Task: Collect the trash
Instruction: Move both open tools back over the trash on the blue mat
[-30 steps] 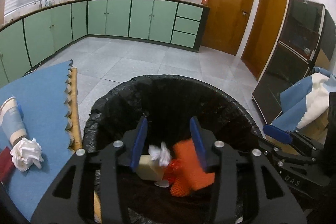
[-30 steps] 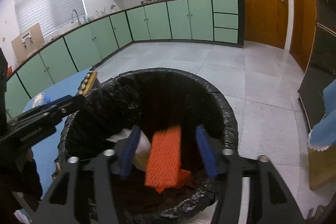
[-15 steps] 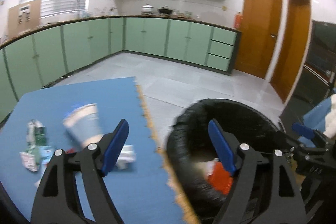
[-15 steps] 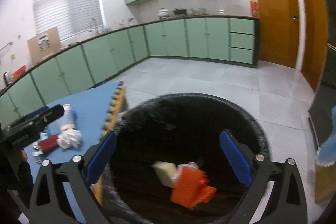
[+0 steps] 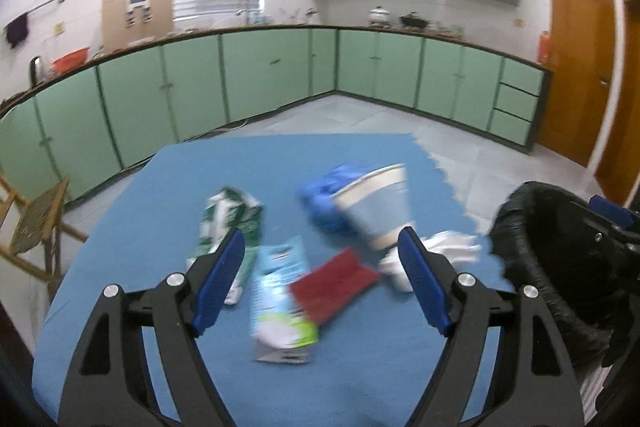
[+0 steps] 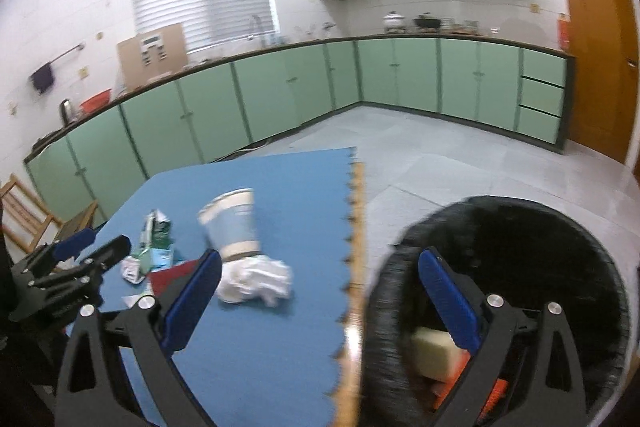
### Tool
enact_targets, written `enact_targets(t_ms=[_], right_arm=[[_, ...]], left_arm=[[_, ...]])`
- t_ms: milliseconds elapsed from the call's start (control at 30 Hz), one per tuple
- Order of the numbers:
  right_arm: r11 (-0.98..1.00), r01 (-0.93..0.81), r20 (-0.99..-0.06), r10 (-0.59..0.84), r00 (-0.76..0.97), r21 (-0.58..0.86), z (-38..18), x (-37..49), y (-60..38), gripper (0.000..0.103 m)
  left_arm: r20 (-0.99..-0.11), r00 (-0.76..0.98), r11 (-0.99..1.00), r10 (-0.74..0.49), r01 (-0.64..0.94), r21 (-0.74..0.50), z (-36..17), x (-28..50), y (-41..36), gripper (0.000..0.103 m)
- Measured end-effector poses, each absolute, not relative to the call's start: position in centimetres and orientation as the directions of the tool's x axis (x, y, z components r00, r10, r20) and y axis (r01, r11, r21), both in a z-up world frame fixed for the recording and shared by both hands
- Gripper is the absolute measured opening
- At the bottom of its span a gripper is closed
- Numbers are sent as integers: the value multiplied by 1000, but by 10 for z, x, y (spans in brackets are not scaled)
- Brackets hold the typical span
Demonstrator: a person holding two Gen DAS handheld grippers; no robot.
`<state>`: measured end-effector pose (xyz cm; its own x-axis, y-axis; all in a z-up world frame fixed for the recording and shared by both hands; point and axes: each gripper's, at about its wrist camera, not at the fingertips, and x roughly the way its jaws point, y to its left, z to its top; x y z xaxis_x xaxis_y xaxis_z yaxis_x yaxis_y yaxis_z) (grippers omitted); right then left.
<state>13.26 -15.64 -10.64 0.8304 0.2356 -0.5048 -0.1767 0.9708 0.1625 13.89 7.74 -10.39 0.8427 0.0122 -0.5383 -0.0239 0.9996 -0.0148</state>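
- Both grippers swung from bin (image 6: 600, 267) to mat (image 5: 360, 367).
- Left gripper (image 5: 322, 287): jaws wide, empty, over carton (image 5: 280, 299), red wrapper (image 5: 332, 283).
- Right gripper (image 6: 320, 301): jaws wide, empty, nearest tissue (image 6: 256, 279), placed for next pick.

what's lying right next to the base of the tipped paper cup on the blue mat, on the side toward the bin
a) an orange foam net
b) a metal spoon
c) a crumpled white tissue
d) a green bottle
c: a crumpled white tissue lies against the lower end of the tipped paper cup on the blue mat, on the side facing the black-lined bin.
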Motion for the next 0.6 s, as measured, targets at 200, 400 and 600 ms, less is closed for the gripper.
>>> enact_targets(t_ms=[200,400,600], right_arm=[[962,-228,-547,274,791,152,-126,156,-110,97],[966,-214,-606,256,753,143,-154,180,-92,97],[973,-196,-650,228,725,122,-171,197,-87,97]], left_arm=[[-552,832,997,63,-81,-8,-113,140,104,76],[-568,819,995,78,-103,-11,-126,147,118,76],[-582,810,994,79,-106,-13,-134,153,123,76]])
